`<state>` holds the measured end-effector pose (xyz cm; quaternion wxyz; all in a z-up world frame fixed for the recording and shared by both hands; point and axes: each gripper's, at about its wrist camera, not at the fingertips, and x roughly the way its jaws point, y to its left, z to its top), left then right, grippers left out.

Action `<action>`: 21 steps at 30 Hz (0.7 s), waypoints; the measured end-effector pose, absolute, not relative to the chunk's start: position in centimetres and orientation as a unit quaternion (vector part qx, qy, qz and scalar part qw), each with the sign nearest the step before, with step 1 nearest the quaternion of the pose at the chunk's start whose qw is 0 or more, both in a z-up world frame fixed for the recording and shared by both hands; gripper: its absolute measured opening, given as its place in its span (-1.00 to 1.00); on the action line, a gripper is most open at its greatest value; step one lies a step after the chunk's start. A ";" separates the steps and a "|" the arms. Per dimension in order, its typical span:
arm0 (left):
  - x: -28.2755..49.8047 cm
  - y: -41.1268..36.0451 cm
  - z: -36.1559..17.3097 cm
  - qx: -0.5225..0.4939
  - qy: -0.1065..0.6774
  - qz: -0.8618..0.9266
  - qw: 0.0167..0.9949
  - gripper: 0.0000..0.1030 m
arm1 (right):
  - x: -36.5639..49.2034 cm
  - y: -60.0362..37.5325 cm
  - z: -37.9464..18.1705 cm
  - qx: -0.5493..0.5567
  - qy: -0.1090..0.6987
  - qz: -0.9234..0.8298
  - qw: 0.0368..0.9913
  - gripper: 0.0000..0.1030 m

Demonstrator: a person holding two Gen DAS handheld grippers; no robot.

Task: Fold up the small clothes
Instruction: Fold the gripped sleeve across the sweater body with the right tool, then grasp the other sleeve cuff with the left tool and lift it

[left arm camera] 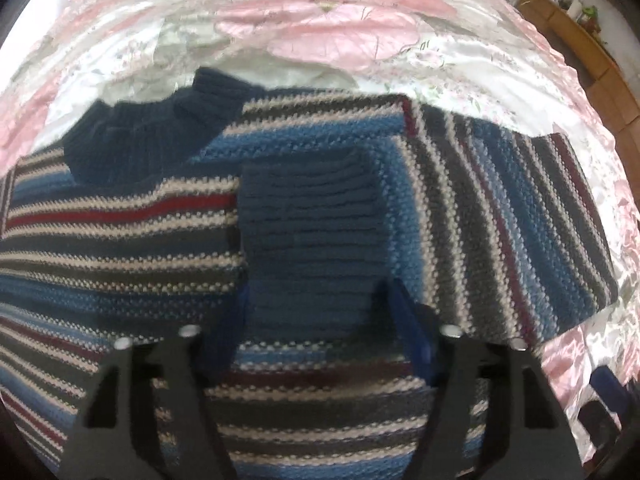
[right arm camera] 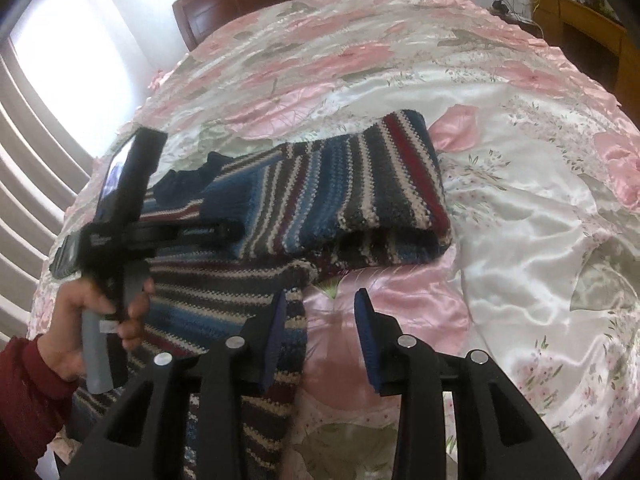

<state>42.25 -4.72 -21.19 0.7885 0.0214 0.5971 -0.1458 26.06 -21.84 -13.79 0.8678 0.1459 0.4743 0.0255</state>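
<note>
my left tongs (left arm camera: 320, 316) stand wide around the navy cuff (left arm camera: 308, 224) of the striped sweater (right arm camera: 256, 280) spread on the floral bedspread (right arm camera: 520, 200), its sleeve folded across the chest, while my right tongs (right arm camera: 320, 336) gape empty just beside its edge.

Sweater (left arm camera: 320, 208): coarse knit wool, matt, nubbly stripes; ribbed navy collar (left arm camera: 160, 128) upper left of frame. Bedspread (right arm camera: 520, 208): glossy satin cloth, floral print, smooth with wrinkled sheen. Right gripper (right arm camera: 320, 336): matt black plastic frame, dark blue pads (right arm camera: 370, 340) of textured rubbery look, shiny metal pin heads. Headboard (right arm camera: 224, 12) top of frame: dark polished wood. Sleeve (right arm camera: 32, 384) lower left: red matt cloth.
</note>
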 end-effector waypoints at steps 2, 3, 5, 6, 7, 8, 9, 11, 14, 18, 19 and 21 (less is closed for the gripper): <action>42.3 -5.1 -20.6 -0.008 0.602 -0.176 0.779 -0.68 | 25.8 -21.8 -13.7 0.143 0.472 0.024 0.870 -0.30; 42.3 -5.2 -20.3 -0.011 0.599 -0.179 0.780 -0.69 | 25.6 -21.9 -13.7 0.144 0.472 0.024 0.870 -0.30; 42.1 -5.3 -19.2 -0.010 0.583 -0.184 0.792 -0.72 | 25.2 -22.0 -13.8 0.151 0.471 0.021 0.869 -0.30; 42.0 -5.0 -18.5 -0.018 0.573 -0.187 0.798 -0.72 | 25.1 -22.1 -13.9 0.158 0.471 0.020 0.868 -0.30; 42.0 -4.7 -18.0 -0.028 0.568 -0.189 0.801 -0.72 | 24.9 -22.2 -13.9 0.161 0.471 0.020 0.867 -0.30; 42.0 -4.0 -17.1 -0.044 0.558 -0.194 0.806 -0.73 | 24.8 -22.2 -13.9 0.163 0.471 0.020 0.867 -0.30; 42.0 -3.3 -16.4 -0.055 0.548 -0.197 0.811 -0.73 | 24.7 -22.3 -13.9 0.164 0.471 0.019 0.866 -0.30; 41.9 -1.8 -15.1 -0.064 0.530 -0.194 0.823 -0.73 | 24.7 -22.2 -13.7 0.163 0.472 0.019 0.867 -0.30; 42.3 1.2 -13.0 -0.064 0.506 -0.179 0.841 -0.73 | 25.1 -22.0 -13.4 0.164 0.470 0.023 0.867 -0.27; 43.6 6.2 -11.6 -0.062 0.493 -0.143 0.856 -0.73 | 26.4 -21.2 -13.0 0.174 0.469 0.034 0.865 -0.27; 44.1 7.4 -11.6 -0.061 0.493 -0.133 0.858 -0.73 | 27.0 -20.8 -12.8 0.175 0.468 0.038 0.866 -0.27; 44.8 10.2 -12.0 -0.058 0.496 -0.111 0.859 -0.73 | 28.2 -20.1 -12.8 0.179 0.468 0.044 0.864 -0.27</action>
